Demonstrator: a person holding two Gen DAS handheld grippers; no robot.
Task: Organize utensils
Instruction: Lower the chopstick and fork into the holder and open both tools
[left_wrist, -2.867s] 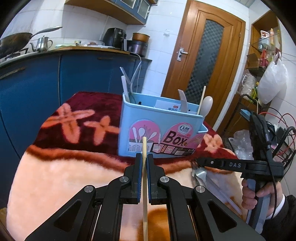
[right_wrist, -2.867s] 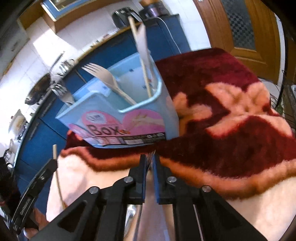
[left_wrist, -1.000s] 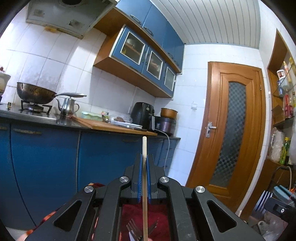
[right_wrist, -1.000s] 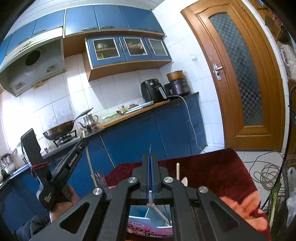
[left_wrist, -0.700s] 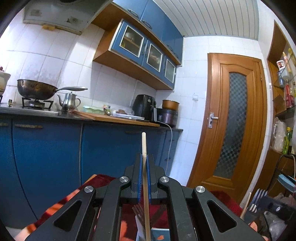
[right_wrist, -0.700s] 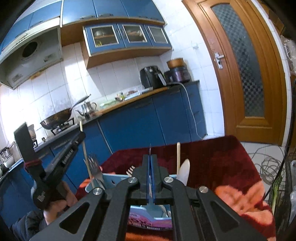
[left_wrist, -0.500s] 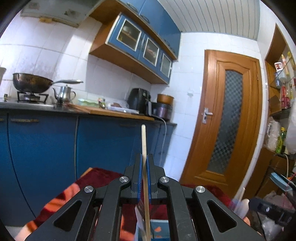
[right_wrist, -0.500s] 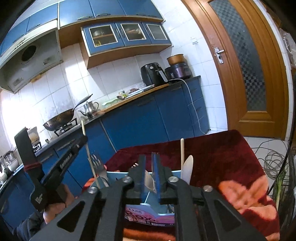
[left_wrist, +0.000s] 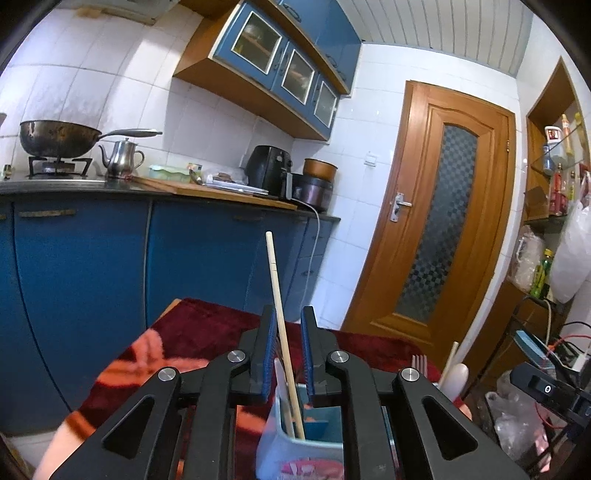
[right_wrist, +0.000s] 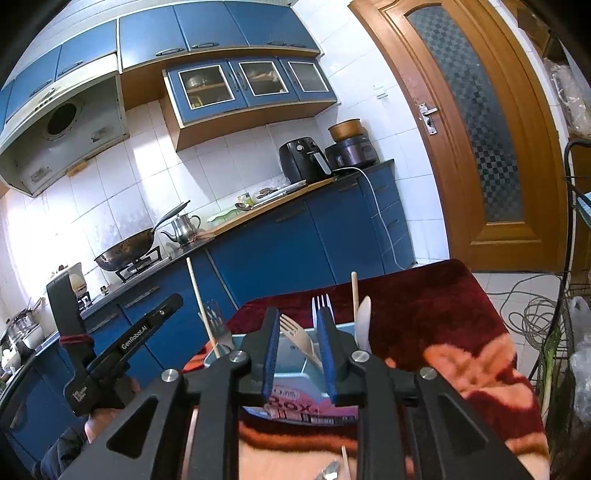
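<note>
Left gripper (left_wrist: 287, 352) stood released, chopstick (left_wrist: 282, 332) loose between its jaws; only the right view showed right gripper (right_wrist: 299, 356) released above the box (right_wrist: 295, 363).

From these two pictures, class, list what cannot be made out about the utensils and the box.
- Left wrist view: the chopstick's lower end, hidden inside the blue box.
- Left wrist view: the box's front label, cut off by the bottom edge.
- Right wrist view: the box's dividers, hidden by the right claw.
- Right wrist view: metal utensils at the bottom edge, cropped.
</note>
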